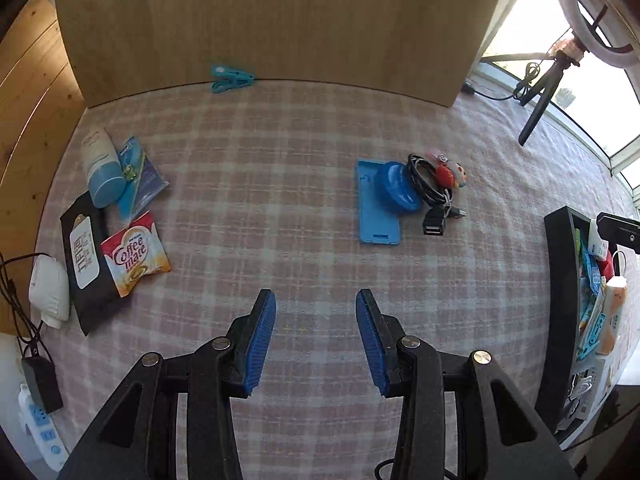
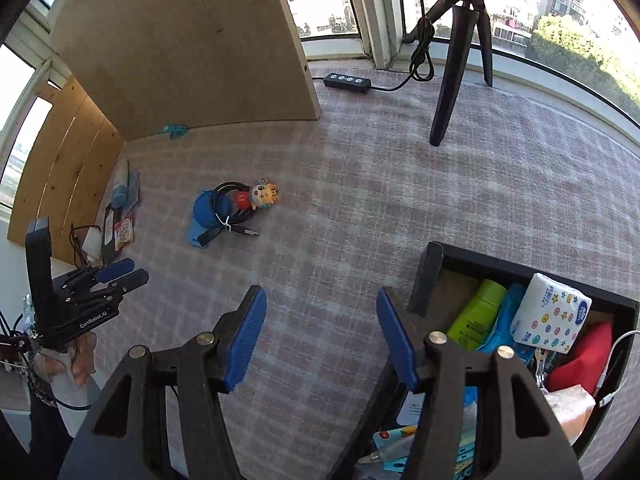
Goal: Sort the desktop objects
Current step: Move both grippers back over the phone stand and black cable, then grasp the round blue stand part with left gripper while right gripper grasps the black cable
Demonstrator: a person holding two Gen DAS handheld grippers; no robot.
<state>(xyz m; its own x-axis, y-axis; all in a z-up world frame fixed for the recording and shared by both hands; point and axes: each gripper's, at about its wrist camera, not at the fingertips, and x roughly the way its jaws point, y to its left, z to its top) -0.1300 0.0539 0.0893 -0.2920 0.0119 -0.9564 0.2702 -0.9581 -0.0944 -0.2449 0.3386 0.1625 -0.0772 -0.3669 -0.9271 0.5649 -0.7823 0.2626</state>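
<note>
In the left wrist view my left gripper (image 1: 316,300) hangs open over bare plaid cloth, nothing between its blue pads. Ahead to the right lie a blue phone case (image 1: 374,208), a blue round lid (image 1: 396,186), a coiled black USB cable (image 1: 432,184) and a small doll keychain (image 1: 450,172), all bunched together. At the left lie a blue-and-white tube (image 1: 102,170), blue packets (image 1: 140,178), a black packet (image 1: 82,264) and a Coffee mate sachet (image 1: 136,260). My right gripper (image 2: 321,296) is open and empty beside the black box (image 2: 426,276), which holds several items. The left gripper (image 2: 132,274) shows at the left of the right wrist view.
A teal clip (image 1: 232,78) lies against the upright wooden board (image 1: 272,24). A white charger (image 1: 49,294) and a power strip (image 1: 42,432) sit at the table's left edge. A black tripod (image 2: 452,80) and a cable controller (image 2: 346,82) stand near the window.
</note>
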